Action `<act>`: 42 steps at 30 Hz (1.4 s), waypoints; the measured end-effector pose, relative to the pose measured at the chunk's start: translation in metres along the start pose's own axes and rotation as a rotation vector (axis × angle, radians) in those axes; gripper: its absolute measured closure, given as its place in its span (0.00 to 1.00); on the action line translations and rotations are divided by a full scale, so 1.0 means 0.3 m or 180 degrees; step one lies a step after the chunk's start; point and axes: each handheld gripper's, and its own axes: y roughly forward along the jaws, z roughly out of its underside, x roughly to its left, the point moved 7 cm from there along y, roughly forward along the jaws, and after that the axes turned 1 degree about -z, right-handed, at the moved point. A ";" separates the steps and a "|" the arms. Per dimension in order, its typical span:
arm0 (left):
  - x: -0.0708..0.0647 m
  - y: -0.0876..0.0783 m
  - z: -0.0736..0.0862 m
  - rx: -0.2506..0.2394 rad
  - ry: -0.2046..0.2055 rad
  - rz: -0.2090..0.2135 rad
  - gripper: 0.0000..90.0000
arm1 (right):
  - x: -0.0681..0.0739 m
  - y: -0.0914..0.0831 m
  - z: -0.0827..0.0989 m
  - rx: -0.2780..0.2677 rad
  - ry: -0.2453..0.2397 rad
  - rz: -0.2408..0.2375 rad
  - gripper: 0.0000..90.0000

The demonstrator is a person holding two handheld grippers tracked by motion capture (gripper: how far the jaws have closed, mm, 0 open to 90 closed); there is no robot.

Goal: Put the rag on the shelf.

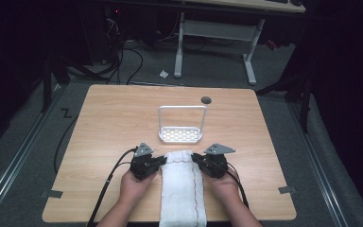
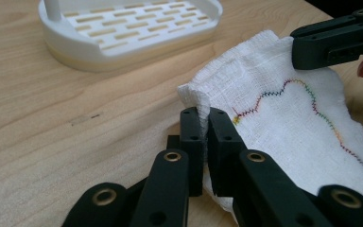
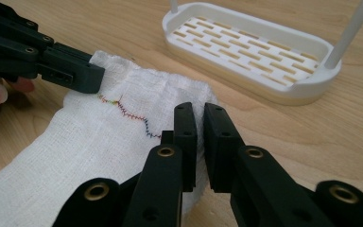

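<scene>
Wooden table (image 1: 108, 118): white gauze cloth (image 1: 182, 187) at near edge, centre, long axis running from near edge toward far edge, near end draped over near edge. White slotted rack (image 1: 180, 134) just beyond cloth's far end. Left gripper (image 2: 202, 124) pinching far-left corner, right gripper (image 3: 199, 124) clamped on far-right corner; equally near.

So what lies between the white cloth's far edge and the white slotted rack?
Nothing: a narrow strip of bare table separates the cloth from the rack. It shows in the high view, and both gripper views show the same bare wood there.
</scene>
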 end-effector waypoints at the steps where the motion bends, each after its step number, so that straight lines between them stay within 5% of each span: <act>1: -0.003 -0.006 -0.004 -0.0021 -0.0006 -0.0003 0.95 | 0.000 -0.005 -0.004 -0.0022 0.0005 0.0005 0.94; 8: -0.050 -0.074 -0.077 -0.0286 -0.0026 0.0050 0.96 | 0.014 -0.059 -0.047 -0.0186 0.0008 0.0016 0.94; 11: -0.083 -0.113 -0.126 -0.0438 0.0102 0.0068 0.96 | 0.019 -0.084 -0.075 -0.0303 -0.0011 0.0019 0.94; 27: -0.120 -0.186 -0.268 -0.0673 0.0184 0.0033 0.96 | 0.037 -0.169 -0.212 -0.0622 -0.0184 0.0069 0.94; 42: -0.146 -0.286 -0.456 -0.1002 0.0363 -0.0015 0.96 | 0.035 -0.275 -0.394 -0.1072 -0.0292 0.0150 0.94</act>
